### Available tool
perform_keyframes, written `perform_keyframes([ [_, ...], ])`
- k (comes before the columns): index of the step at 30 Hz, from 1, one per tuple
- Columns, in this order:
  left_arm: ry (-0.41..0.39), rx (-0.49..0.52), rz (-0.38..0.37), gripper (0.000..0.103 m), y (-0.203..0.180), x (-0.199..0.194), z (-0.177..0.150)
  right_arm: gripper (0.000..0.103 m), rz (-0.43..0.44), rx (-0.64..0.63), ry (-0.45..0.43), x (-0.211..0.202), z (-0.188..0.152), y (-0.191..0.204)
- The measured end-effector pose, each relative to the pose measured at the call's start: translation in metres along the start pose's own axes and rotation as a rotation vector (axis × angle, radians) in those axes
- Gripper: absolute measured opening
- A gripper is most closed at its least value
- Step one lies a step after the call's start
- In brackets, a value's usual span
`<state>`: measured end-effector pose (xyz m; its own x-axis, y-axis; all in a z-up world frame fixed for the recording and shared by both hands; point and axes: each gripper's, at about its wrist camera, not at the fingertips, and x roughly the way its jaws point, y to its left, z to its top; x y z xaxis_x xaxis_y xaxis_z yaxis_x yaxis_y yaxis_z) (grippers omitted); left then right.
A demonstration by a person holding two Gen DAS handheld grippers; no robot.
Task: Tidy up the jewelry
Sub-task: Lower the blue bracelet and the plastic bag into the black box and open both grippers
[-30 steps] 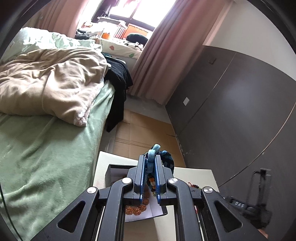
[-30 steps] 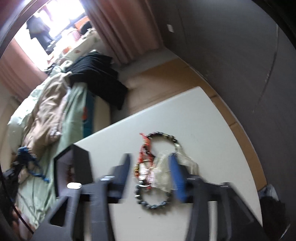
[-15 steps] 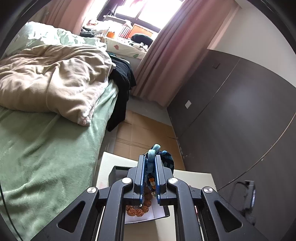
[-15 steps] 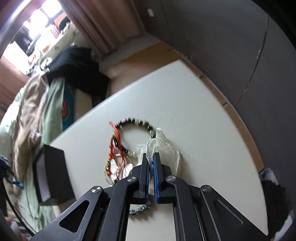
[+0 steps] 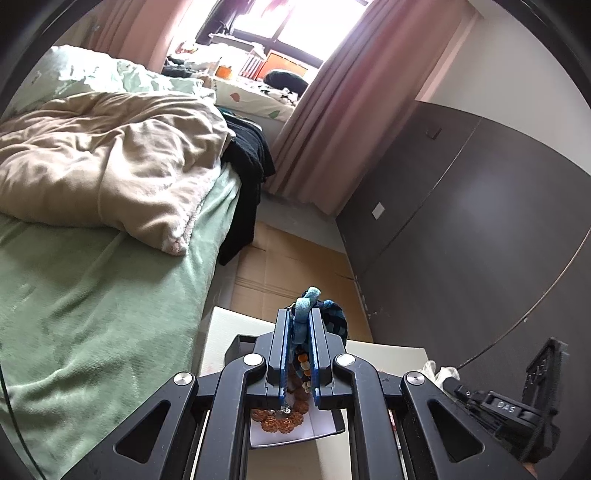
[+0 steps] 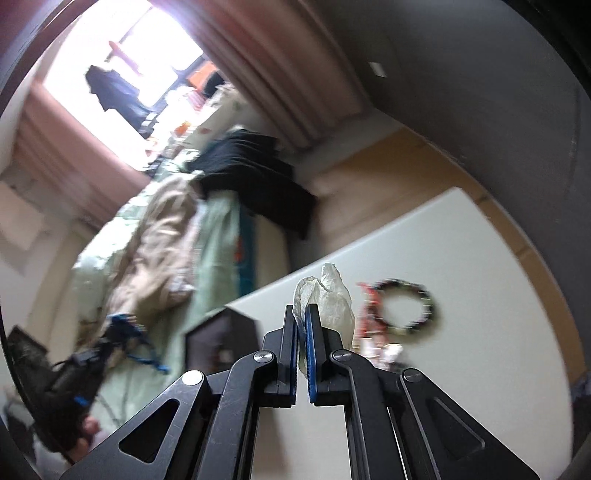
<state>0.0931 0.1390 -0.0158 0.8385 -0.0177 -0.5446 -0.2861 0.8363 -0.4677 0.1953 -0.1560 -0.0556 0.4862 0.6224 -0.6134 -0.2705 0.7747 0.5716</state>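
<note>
The left gripper [image 5: 299, 319] pinches a blue braided cord [image 5: 303, 308] over the black box [image 5: 236, 345]; the right gripper [image 6: 301, 314] clamps a clear plastic bag [image 6: 334, 299], the beaded bracelet [image 6: 404, 306] lying right of it on the white table [image 6: 461, 251].

Daylit, uneven exposure; fisheye warp in both views.
Blown out at the window [image 5: 280, 26] in the left wrist view, otherwise sharp, with soft shadow under the beige blanket [image 5: 110, 155]. Motion-smeared across the right wrist view: bead bracelet [image 6: 404, 306] and bed [image 6: 173, 236] blurred, window [image 6: 122, 66] overexposed. Dark vignette ringing the edges.
</note>
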Motion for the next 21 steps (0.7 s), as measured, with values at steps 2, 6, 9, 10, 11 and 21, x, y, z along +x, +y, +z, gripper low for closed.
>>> perform_keyframes([
  [2,-0.004,-0.002,0.002,0.009,0.002,-0.001,0.001,0.006,0.056,-0.025,0.005,0.005,-0.004,0.015],
  [6,-0.01,-0.007,0.006,0.009,0.006,-0.004,0.003,0.006,0.119,-0.075,0.016,0.016,-0.013,0.044],
  [9,-0.013,-0.014,0.008,0.009,0.009,-0.006,0.004,0.006,0.148,-0.1,0.03,0.026,-0.02,0.062],
  [10,-0.014,-0.017,0.01,0.009,0.011,-0.007,0.005,0.006,0.159,-0.104,0.029,0.029,-0.022,0.064],
  [11,-0.014,-0.019,0.011,0.009,0.012,-0.008,0.005,0.006,0.172,-0.108,0.027,0.032,-0.024,0.069],
  [21,0.012,-0.022,-0.001,0.009,0.01,-0.002,0.002,0.062,0.117,-0.124,0.062,0.053,-0.03,0.068],
])
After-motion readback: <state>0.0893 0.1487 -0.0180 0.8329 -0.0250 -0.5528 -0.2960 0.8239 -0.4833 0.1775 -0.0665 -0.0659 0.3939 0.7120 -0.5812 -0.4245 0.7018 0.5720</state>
